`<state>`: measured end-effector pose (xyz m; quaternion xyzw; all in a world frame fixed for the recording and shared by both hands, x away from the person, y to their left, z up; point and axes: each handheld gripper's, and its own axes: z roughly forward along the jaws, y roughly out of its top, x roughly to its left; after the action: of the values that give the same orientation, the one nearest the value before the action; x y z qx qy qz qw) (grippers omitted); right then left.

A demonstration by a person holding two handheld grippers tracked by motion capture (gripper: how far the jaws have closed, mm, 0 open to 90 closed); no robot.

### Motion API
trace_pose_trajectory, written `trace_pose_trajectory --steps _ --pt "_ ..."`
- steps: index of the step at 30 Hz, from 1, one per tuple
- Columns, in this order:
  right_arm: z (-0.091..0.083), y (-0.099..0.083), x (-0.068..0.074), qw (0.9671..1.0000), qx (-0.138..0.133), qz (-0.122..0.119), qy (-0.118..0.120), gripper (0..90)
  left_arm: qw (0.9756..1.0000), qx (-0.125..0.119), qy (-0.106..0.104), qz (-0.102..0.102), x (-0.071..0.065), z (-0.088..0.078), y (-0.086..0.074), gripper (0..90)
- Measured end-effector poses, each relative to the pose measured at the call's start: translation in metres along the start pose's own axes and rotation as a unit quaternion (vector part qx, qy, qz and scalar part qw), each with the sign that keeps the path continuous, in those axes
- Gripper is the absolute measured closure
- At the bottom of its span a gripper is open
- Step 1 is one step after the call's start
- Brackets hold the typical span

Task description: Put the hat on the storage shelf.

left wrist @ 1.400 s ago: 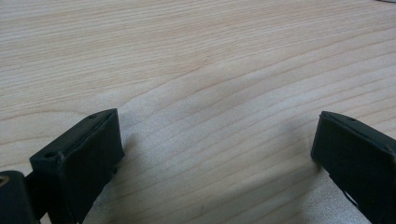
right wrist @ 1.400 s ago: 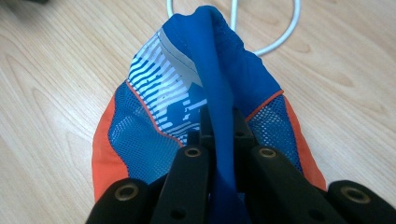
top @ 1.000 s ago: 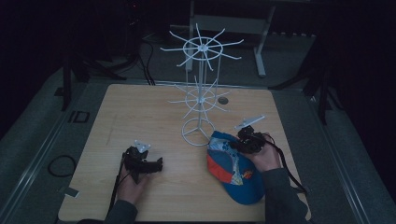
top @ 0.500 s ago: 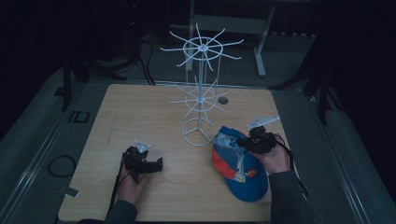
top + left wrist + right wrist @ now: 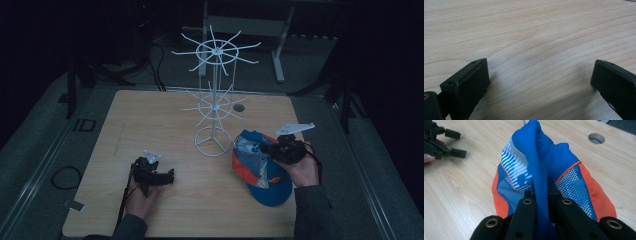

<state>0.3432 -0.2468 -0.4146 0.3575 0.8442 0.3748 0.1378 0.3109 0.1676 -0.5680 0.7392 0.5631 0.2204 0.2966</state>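
Wood worktop (image 5: 165,125) in a dark room carries white wire rack (image 5: 214,107) mid-back, blue-orange cap (image 5: 260,167) by right edge pinched in clamped right gripper (image 5: 270,150), left gripper (image 5: 167,176) wide open, empty, near front-left.

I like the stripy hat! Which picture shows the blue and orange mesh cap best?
The right gripper view: the blue and orange mesh cap sits close up, its netting and white stripes clear, pinched by the right gripper. The high view shows the cap small and dim. The left gripper view looks at bare wooden table.
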Motion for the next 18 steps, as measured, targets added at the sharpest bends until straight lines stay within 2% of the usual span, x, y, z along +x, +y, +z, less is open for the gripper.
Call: trace_pose_trajectory --steps 18 --pt "-0.027 0.004 -0.010 0.9991 -0.041 0.008 -0.013 88.7 1.0000 0.002 -0.001 0.001 0.000 0.000 0.000 2.4"
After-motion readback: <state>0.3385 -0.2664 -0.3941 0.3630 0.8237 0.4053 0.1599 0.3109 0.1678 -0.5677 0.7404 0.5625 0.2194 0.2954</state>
